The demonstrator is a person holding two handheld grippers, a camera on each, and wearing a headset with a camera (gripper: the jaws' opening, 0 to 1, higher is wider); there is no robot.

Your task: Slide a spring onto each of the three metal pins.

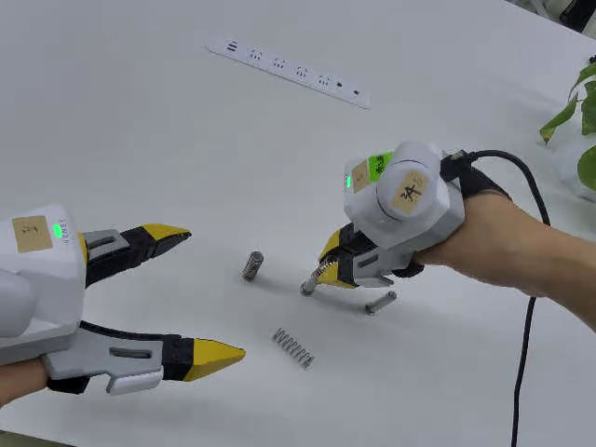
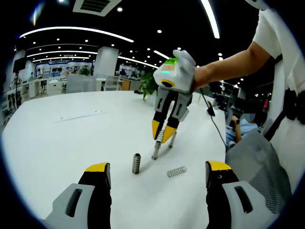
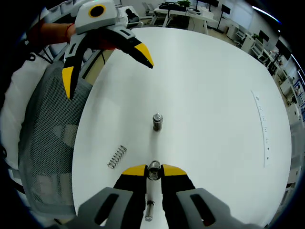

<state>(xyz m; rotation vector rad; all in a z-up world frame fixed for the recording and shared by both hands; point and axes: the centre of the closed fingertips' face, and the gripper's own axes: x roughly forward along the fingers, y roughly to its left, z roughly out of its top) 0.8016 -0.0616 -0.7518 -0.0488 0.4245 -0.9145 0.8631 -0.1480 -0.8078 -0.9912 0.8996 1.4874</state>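
Pinching a coiled wire spring (image 3: 153,171) on a slim, tilted metal pin (image 2: 156,151) whose tip touches the smooth white counter (image 1: 140,140), the right gripper (image 1: 324,272) points down with jaws closed, while the left gripper (image 1: 214,292) hovers level, jaws spread wide, near a loose spring (image 1: 292,347) and an upright spring-wrapped pin (image 1: 252,265).

Yellow-tipped left gripper (image 1: 214,292), silver spring (image 1: 292,347), white table (image 1: 140,130), green plant (image 1: 585,112)
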